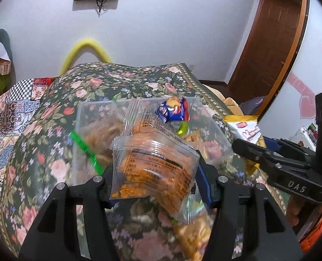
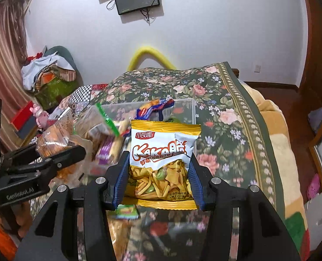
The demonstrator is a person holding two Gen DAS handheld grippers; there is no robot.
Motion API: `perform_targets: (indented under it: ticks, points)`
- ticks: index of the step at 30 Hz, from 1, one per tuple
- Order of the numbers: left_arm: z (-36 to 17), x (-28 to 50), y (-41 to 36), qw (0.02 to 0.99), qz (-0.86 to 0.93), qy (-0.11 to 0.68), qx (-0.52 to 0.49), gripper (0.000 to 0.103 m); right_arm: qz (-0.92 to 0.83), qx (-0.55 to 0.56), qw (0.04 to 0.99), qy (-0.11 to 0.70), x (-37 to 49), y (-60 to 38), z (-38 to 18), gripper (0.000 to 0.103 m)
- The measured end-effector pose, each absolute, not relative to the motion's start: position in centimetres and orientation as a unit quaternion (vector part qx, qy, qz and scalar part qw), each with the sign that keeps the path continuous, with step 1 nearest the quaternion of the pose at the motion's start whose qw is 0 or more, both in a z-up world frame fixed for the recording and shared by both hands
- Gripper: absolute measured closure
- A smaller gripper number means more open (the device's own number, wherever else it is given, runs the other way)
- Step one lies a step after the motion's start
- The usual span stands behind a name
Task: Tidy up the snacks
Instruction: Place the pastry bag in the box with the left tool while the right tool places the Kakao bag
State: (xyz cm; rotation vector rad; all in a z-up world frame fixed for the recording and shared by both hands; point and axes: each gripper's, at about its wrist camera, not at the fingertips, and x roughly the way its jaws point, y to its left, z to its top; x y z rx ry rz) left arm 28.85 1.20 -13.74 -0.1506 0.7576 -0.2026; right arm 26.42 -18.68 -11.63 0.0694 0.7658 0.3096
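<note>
My left gripper (image 1: 155,174) is shut on a clear packet of orange snacks (image 1: 154,167), held above the near edge of a clear plastic box (image 1: 91,108) on the floral bedspread. The box holds a green-striped packet (image 1: 100,134) and a blue packet (image 1: 174,108). My right gripper (image 2: 158,174) is shut on a yellow-and-white KAKA chip bag (image 2: 163,152), held just in front of the same box (image 2: 189,108). The left gripper with its orange packet (image 2: 54,139) shows at the left of the right wrist view. The right gripper (image 1: 245,148) with the chip bag (image 1: 245,128) shows at the right of the left wrist view.
The floral bedspread (image 2: 221,113) covers the bed. A small green packet (image 2: 126,212) and another orange snack packet (image 1: 193,237) lie on it below the grippers. Piled clothes and boxes (image 2: 47,80) sit at the left. A wooden door (image 1: 269,43) is at the right.
</note>
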Motion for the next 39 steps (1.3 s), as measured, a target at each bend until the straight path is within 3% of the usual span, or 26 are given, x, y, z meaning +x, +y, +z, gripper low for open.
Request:
perform_targets:
  ticks: [23,34,39]
  points:
    - [-16.0,35.1,0.4,0.910,-0.087,0.401,-0.059,0.043,0.152,0.026,0.895,0.419,31.2,-17.6,-14.7,0.053]
    - [-12.9,31.0,1.2,0.918,-0.092,0.381,-0.062,0.039,0.161,0.024,0.900,0.405,28.0,-18.2,-12.3,0.042]
    - [-12.3,28.3,2.2,0.920,-0.085,0.379,-0.057,0.035,0.177,0.020,0.894,0.412,25.9,-17.4,-12.4,0.032]
